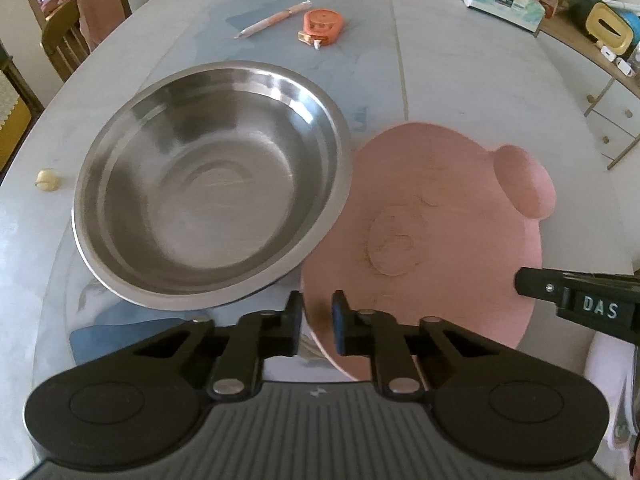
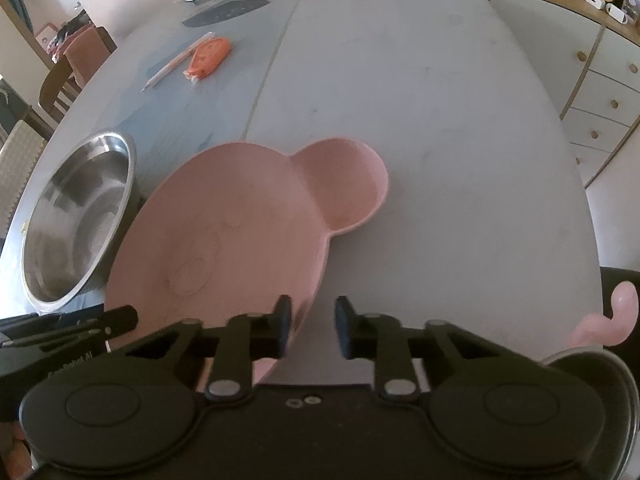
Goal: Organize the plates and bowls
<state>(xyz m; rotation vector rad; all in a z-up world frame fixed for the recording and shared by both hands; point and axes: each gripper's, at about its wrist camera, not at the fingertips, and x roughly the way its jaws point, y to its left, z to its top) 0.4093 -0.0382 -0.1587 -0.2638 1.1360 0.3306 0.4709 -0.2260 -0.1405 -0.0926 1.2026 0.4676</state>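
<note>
A steel bowl [image 1: 208, 184] sits on the grey table, left of a pink pig-shaped plate [image 1: 436, 236] with a round ear compartment [image 1: 524, 184]. My left gripper [image 1: 317, 320] is open, its jaws standing either side of the plate's near rim. In the right wrist view the plate [image 2: 240, 232] lies ahead and to the left, with the bowl [image 2: 80, 216] further left. My right gripper [image 2: 311, 326] is open, with its left finger over the plate's near right rim and its right finger beside it. It also shows in the left wrist view as a black jaw at the right edge.
A pen [image 1: 272, 20] and an orange correction tape [image 1: 322, 26] lie further back. A tissue box [image 1: 504, 0] stands at the far right. A small roll [image 1: 47, 180] lies at the left. A drawer cabinet [image 2: 600, 92] stands right of the table. Chairs [image 1: 76, 28] stand at the left.
</note>
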